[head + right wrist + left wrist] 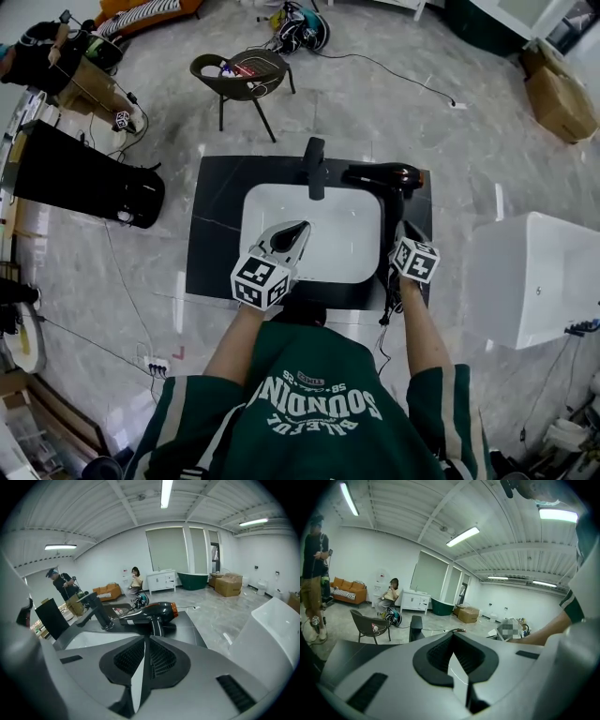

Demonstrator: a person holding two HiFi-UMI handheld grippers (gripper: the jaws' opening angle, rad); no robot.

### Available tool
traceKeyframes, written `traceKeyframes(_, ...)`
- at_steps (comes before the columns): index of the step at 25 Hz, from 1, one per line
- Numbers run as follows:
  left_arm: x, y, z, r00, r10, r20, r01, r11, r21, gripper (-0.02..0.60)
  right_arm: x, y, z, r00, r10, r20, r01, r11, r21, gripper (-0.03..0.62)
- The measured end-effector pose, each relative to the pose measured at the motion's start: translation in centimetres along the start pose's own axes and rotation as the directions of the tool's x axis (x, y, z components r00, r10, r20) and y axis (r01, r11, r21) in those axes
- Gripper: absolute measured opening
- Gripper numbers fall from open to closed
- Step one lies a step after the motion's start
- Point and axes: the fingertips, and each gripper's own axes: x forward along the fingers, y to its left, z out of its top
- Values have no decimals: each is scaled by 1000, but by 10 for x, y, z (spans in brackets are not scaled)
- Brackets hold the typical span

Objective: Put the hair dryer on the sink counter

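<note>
— Where's the hair dryer (384,176)?
— Lying on the table (217,202), right of the faucet (314,167), just ahead of the right gripper (403,230).
— Fingers?
— Both pairs closed together, empty; left gripper (298,231) over the basin (347,234).

The hair dryer (380,174), right of centre, is glossy black plastic (with a coppery band at one end). The bench (217,197) is dark and matt, and its basin (352,234) is smooth, glossy white. The faucet (314,167) looks matt black. The floor (394,94), upper frame, is polished grey stone.
</note>
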Motion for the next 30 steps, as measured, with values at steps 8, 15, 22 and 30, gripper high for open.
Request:
traceKeyframes(8,-16,-19,0,1000,-6,13,6,1000,17,12,-39,31,6,997,46,64,-42,997,-68,61)
traceKeyframes(15,-31,-33,-8,1000,-6,16,6,1000,22,11,-73,78,6,985,127,118,-94,964,-249,61)
traceKeyframes(22,-41,-42,-13,1000,-2,20,1,1000,19,12,-111,135,15,954,241,178,-169,923,-345,60)
traceKeyframes(30,-52,-51,-16,1000,4,30,-5,1000,25,11,-142,161,23,926,299,231,-205,911,-357,52)
